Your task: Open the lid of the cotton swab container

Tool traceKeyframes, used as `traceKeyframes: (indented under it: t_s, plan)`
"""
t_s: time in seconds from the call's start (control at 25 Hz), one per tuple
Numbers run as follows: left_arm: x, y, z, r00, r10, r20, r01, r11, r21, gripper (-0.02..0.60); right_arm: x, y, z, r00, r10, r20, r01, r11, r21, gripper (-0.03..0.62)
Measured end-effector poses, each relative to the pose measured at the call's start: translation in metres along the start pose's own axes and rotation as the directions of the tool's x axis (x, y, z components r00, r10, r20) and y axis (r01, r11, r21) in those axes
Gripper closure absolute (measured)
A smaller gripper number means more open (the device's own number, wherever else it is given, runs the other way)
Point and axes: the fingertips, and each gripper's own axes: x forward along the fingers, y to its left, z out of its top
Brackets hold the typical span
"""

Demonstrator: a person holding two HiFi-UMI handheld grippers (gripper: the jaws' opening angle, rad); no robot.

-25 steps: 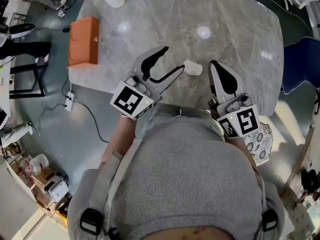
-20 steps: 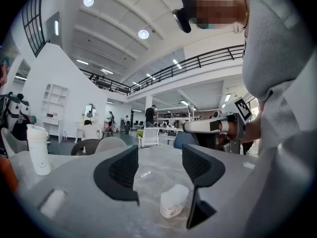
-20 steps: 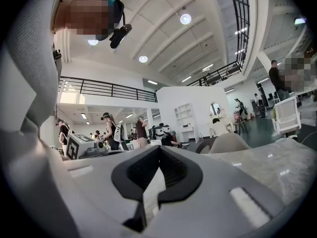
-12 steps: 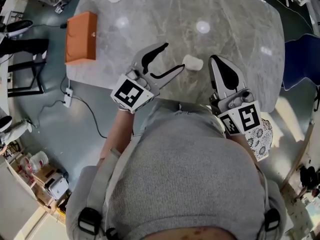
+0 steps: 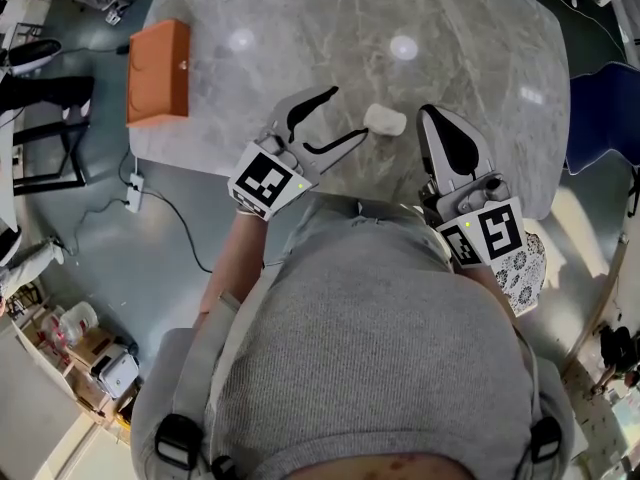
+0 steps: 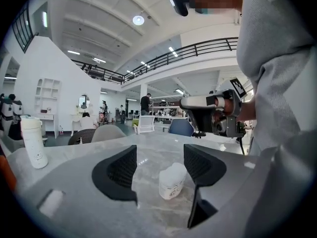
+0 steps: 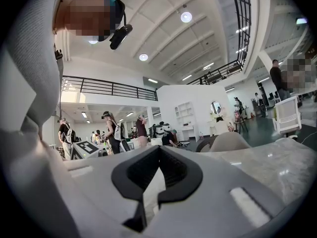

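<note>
The grey marble table [image 5: 470, 28] carries an orange box [image 5: 158, 71] near its left edge. The left gripper [image 5: 346, 116] has its jaws wide apart; they have just been opening, and they grip nothing. The right gripper [image 5: 432, 120] has its jaws pressed together, empty. The small white cotton swab container [image 5: 385, 120] stands on the table between both grippers, just ahead of the left fingertips, untouched.

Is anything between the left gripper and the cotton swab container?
Nothing visible. The left gripper, whose jaws have just been opening and have nothing between them, points at the cotton swab container just beyond its tips. Only bare table lies between.
</note>
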Motion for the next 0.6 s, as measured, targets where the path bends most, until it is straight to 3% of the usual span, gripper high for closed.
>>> traceKeyframes:
  t_s: [0.6]
  plan:
    - [0.009, -0.009, -0.03, 0.996, -0.03, -0.086, 0.031, 0.999, 0.015, 0.284, -0.004, -0.002, 0.0, 1.0, -0.015, -0.002, 0.015, 1.0, -0.005, 0.595]
